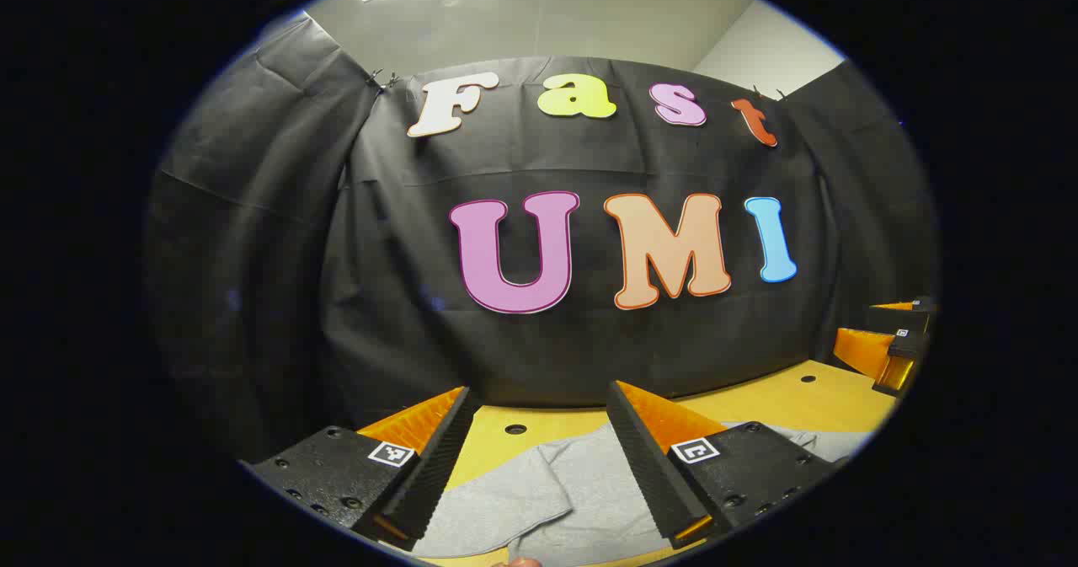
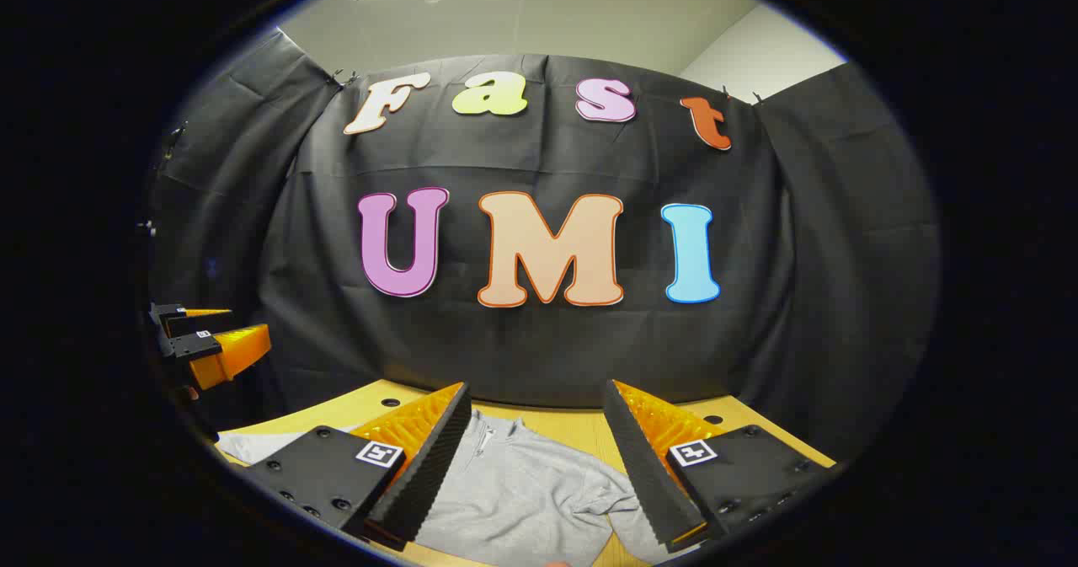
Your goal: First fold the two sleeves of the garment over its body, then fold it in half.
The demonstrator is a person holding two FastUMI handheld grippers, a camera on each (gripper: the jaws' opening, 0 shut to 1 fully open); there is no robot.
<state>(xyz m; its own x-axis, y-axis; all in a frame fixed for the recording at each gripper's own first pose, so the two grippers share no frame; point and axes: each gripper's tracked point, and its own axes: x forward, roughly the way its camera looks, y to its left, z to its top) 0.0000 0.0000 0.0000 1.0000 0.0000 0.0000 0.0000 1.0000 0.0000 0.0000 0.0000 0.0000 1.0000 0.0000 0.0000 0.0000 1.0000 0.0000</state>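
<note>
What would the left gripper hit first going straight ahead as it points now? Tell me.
Probably the black cloth wall. The left gripper is open and points level over the grey garment and the yellow table, so it likely passes above both, though depth is unclear.

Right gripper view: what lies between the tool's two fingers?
A grey garment lies flat on the yellow table, under the gap of the open right tool. Nothing is gripped.

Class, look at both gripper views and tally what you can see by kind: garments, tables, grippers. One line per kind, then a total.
Grey garment: 1
Yellow table: 1
Grippers: 2, the left gripper and the right gripper, both with jaws apart
Total: 4
</note>
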